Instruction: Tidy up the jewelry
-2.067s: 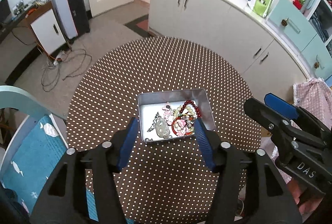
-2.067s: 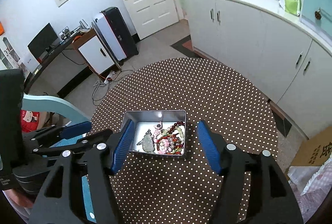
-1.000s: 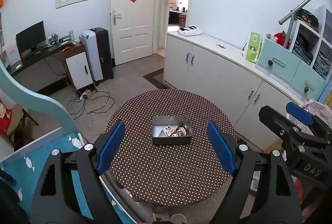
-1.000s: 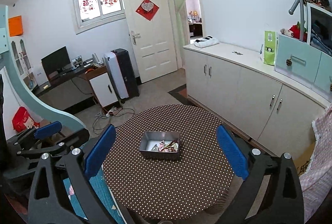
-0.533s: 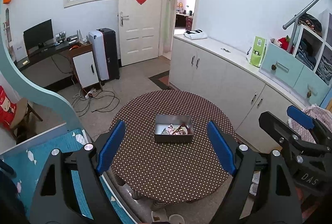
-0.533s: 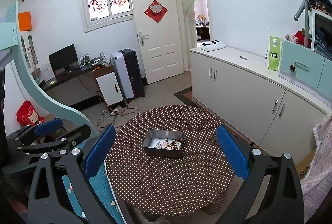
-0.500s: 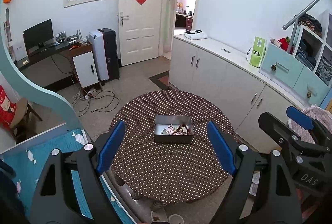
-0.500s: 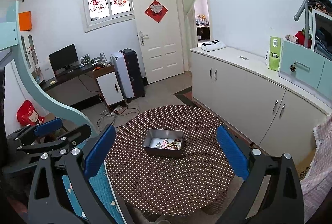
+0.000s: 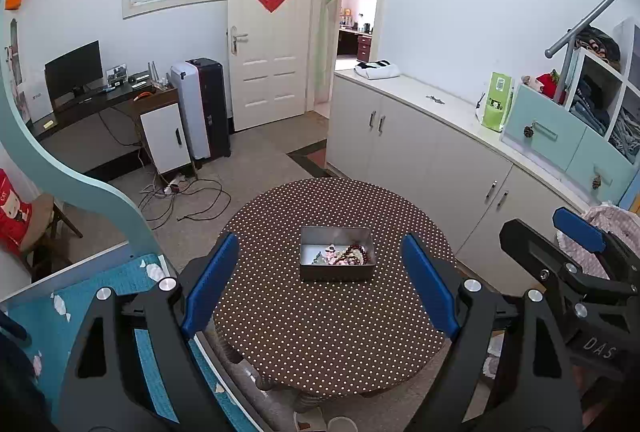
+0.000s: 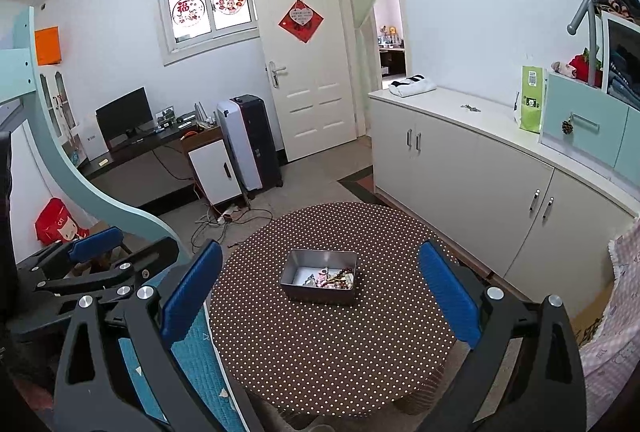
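Two grippers, left gripper (image 9: pixel 320 284) and right gripper (image 10: pixel 320 294), hang wide open and empty, well above a round dotted table (image 9: pixel 328 336); a metal tin (image 9: pixel 337 253) at its centre holds tangled jewelry (image 9: pixel 344 257), judged light, slippery, best pinched by a bead strand; white cabinets (image 9: pixel 432 148) stand beyond

Walls: plain white, with a window (image 10: pixel 208 10) high up bearing red paper cuttings
Door: white panelled door (image 10: pixel 306 80) with a red diamond decoration (image 10: pixel 301 20); an open doorway beside it
Floor: grey, with loose cables (image 9: pixel 188 194) lying on it
Cabinets: long cream cabinet run (image 9: pixel 432 148) along the right wall
Corner: dark computer desk (image 10: pixel 136 148) with a black monitor (image 10: pixel 125 112)
Centre: round desk (image 9: pixel 336 312) in a brown polka-dot cloth
Light: even daylight
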